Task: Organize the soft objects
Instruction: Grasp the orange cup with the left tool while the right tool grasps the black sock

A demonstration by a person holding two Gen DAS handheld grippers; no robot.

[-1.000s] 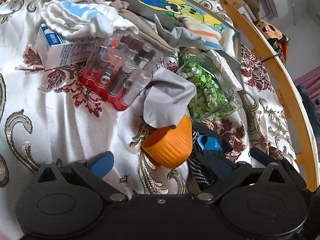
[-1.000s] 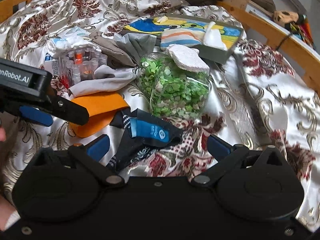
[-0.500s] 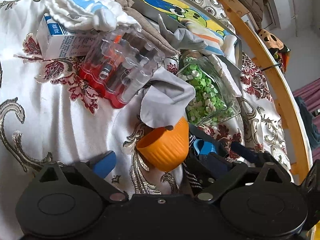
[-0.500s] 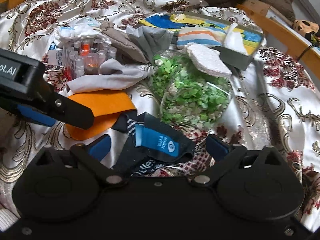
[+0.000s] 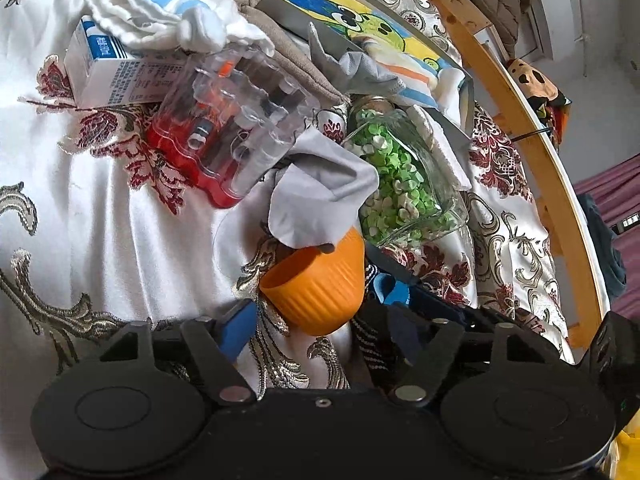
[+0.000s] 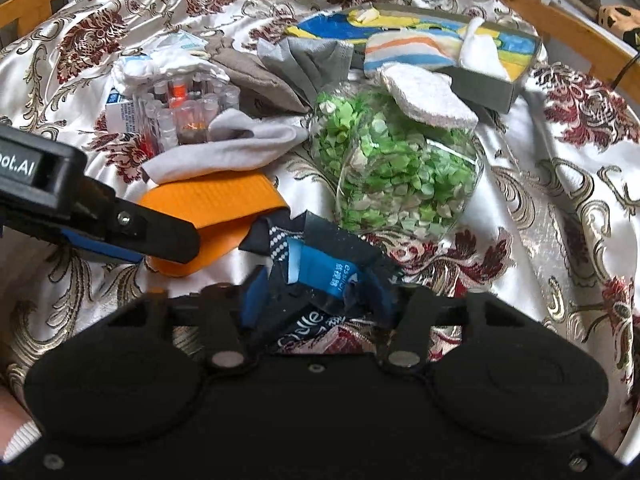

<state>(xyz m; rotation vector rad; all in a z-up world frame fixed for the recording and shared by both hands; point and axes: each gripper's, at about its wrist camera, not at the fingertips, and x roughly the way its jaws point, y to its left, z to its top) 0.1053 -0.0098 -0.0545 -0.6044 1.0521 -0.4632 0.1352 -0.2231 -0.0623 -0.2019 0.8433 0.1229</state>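
Since the earlier frame both grippers have drawn their jaws in: your right gripper (image 6: 316,292) is closing around the dark sock with the blue label (image 6: 320,268), which lies bunched on the patterned bedspread (image 6: 560,208) just below the jar of green bits (image 6: 400,184). Your left gripper (image 5: 316,320) is closing around the tipped orange cup (image 5: 320,288), pads not yet touching. Let the right pads bite the sock's bulk, not the bedspread, before you lift.
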